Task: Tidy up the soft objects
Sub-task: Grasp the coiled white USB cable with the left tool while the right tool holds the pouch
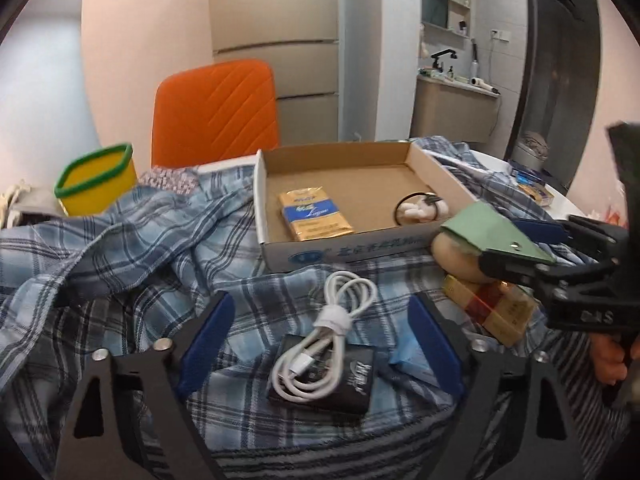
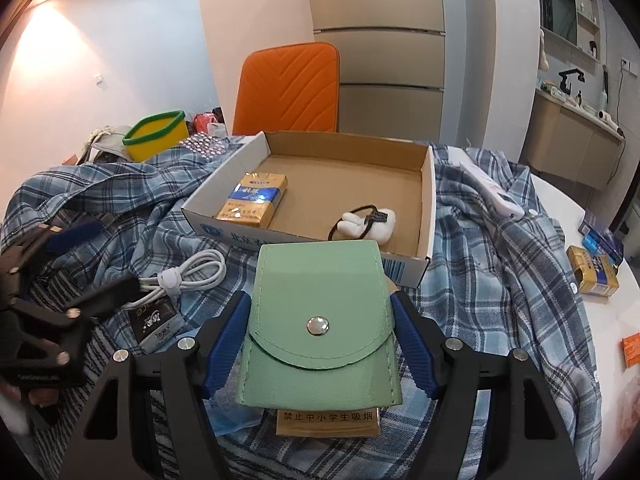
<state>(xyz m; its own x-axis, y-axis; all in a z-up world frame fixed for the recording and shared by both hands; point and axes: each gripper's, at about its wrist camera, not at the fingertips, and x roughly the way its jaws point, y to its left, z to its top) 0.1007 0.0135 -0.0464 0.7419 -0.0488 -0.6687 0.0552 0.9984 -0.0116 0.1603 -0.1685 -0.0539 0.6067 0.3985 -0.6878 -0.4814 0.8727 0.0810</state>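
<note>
Your right tool [image 2: 320, 344] grips the green pouch [image 2: 320, 320] just in front of the cardboard box [image 2: 426, 216], which already holds a tissue pack [image 2: 254, 200] and plush hair tie [image 2: 370, 220]. Your left tool [image 1: 320, 344] hangs open over the white cable [image 1: 328, 336], not yet boxed.

Home: fridge [image 2: 378, 40], washbasin [image 1: 456, 92].

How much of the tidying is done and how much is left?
Partly done. The cardboard box already holds a yellow packet and a white plush toy. The right tool is gripping a green pouch just in front of the box. The left tool is open over a white cable on a dark packet. The plaid shirt lies spread out.
</note>
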